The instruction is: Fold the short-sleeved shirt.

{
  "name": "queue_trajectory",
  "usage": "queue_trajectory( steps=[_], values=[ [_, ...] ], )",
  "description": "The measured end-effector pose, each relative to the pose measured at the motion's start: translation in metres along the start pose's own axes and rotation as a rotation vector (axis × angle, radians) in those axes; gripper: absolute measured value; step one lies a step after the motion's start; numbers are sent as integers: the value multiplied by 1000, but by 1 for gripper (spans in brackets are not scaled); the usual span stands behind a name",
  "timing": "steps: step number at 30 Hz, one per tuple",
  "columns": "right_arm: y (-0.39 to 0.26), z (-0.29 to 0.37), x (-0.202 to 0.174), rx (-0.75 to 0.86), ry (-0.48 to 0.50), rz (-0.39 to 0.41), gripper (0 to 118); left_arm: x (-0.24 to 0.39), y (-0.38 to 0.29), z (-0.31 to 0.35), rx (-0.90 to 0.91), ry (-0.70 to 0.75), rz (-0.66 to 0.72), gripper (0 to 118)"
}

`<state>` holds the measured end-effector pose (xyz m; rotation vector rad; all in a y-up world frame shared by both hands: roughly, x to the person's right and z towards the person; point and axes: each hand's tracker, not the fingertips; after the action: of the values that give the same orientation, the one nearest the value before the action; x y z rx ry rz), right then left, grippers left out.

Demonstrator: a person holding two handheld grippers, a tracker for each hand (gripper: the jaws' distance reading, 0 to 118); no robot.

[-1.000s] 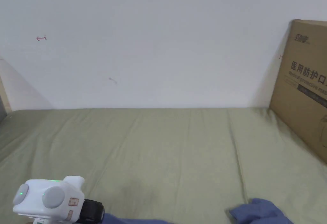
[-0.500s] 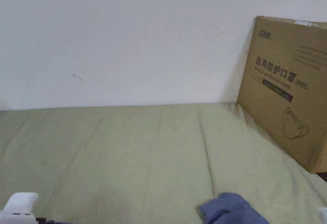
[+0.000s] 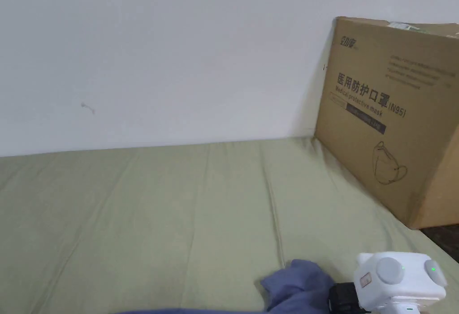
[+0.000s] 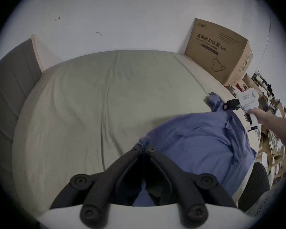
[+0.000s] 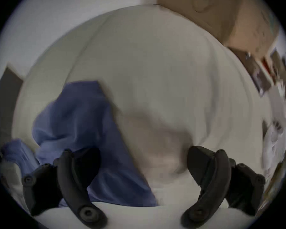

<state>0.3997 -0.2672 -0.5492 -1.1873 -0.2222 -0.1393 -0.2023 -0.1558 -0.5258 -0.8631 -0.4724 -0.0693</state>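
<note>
Both views differ: left gripper (image 4: 143,148) pinches shirt (image 4: 196,143); right gripper (image 5: 144,163) gapes.

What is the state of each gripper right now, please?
Left gripper: shut on the blue shirt, pinching its edge.
Right gripper: open, jaws wide apart, holding nothing, beside the shirt over the green sheet.

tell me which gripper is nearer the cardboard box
Right. The right gripper sits at the shirt's far end, just short of the cardboard box; the left gripper grips the shirt's opposite end.
</note>
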Motion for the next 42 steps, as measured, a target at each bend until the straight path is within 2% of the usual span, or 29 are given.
queue_trajectory(
  steps=[1, 2, 4, 5, 6, 7, 8, 10, 12, 16, 18, 26, 33, 35, 38, 42],
  values=[
    [0, 7, -7, 21, -16, 44, 92, 1, 0, 2, -2, 7, -5, 1],
    [0, 15, -13, 41, 12, 68, 65, 1, 0, 1, -6, 15, -15, 1],
    [-6, 29, -26, 58, 62, 133, 0, 2, -1, 7, -10, 32, -24, 1],
    [-8, 35, -30, 56, 74, 165, 0, 3, -3, 13, -2, 37, -10, 1],
    [-16, 43, -30, 100, 27, 177, 0, 3, -6, 17, 20, 36, 23, 1],
    [-23, 59, -27, 140, 94, 159, 0, 3, -11, 25, 46, 22, 57, 1],
    [-27, 71, -20, 166, 176, 101, 0, 4, -14, 33, 65, 22, 76, 1],
    [-41, 104, -7, 254, 183, 6, 0, 7, -20, 52, 113, 46, 87, 1],
    [-44, 145, 8, 322, 236, -45, 0, 10, -20, 75, 158, 63, 87, 1],
    [-49, 228, 27, 443, 256, -22, 0, 21, -5, 128, 236, 76, 75, 1],
    [-50, 261, 36, 483, 285, -47, 0, 28, 5, 152, 289, 87, 54, 1],
    [-39, 399, 34, 687, 326, -42, 0, 49, 57, 241, 457, 104, -9, 1],
    [19, 471, 23, 781, 283, 7, 0, 42, 103, 271, 514, 112, 13, 1],
    [44, 480, 18, 780, 269, 23, 0, 36, 120, 269, 534, 122, 30, 1],
    [75, 486, 2, 820, 196, 60, 0, 27, 144, 263, 596, 152, 44, 1],
    [122, 490, -19, 868, 151, 71, 0, 15, 182, 249, 642, 184, 61, 1]
  ],
)
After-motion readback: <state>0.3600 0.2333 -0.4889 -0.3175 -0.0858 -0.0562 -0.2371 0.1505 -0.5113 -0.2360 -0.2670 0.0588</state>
